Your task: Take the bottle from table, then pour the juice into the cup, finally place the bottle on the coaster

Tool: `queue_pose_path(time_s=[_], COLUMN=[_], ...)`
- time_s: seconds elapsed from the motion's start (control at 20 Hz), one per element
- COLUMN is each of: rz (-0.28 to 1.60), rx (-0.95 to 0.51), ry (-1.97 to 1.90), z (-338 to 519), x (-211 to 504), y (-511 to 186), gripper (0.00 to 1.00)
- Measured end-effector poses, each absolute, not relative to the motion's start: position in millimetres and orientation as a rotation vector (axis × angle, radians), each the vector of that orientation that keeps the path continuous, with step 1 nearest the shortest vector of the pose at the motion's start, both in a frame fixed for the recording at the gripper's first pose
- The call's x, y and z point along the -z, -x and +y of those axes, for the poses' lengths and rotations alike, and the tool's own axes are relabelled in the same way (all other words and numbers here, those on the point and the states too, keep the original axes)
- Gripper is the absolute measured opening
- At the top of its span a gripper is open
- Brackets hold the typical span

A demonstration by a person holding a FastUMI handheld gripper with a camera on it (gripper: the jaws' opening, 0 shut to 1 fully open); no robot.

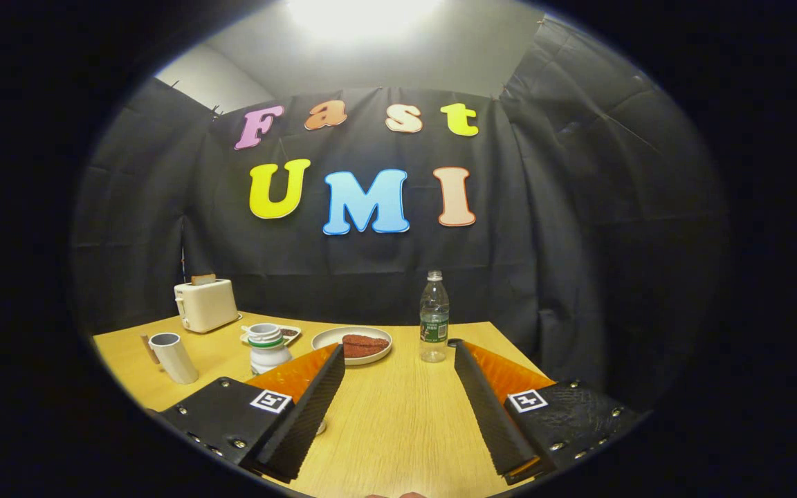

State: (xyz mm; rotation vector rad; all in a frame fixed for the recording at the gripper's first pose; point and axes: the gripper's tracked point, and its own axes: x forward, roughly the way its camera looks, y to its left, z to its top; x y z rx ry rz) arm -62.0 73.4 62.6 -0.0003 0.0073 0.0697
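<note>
A clear plastic bottle (pixel 434 318) with a dark label stands upright on the wooden table (pixel 391 422), just beyond my right fingertip and slightly inside it. My gripper (pixel 396 349) is open, its fingers spread wide with nothing between them. A pale cup (pixel 173 357) stands far off to the left, beyond the left finger. A flat reddish-brown pad (pixel 362 344), which may be the coaster, lies on a white plate (pixel 329 339) just ahead of the left fingertip.
A white jar with a green band (pixel 267 349) stands left of the plate, a small tray (pixel 292 333) behind it. A cream toaster (pixel 205 304) sits at the back left. A pale round edge (pixel 320 427) peeks from under the left finger. The table ends close right of the bottle.
</note>
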Motion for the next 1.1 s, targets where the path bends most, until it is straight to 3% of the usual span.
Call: queue_pose_path(time_s=[0.6, 1.1], rz=[0.114, 0.111], rx=[-0.268, -0.217], ry=[-0.036, -0.015], z=[169.0, 195.1], x=[-5.1, 14.9], y=[63.5, 31.3], gripper=[0.99, 0.98])
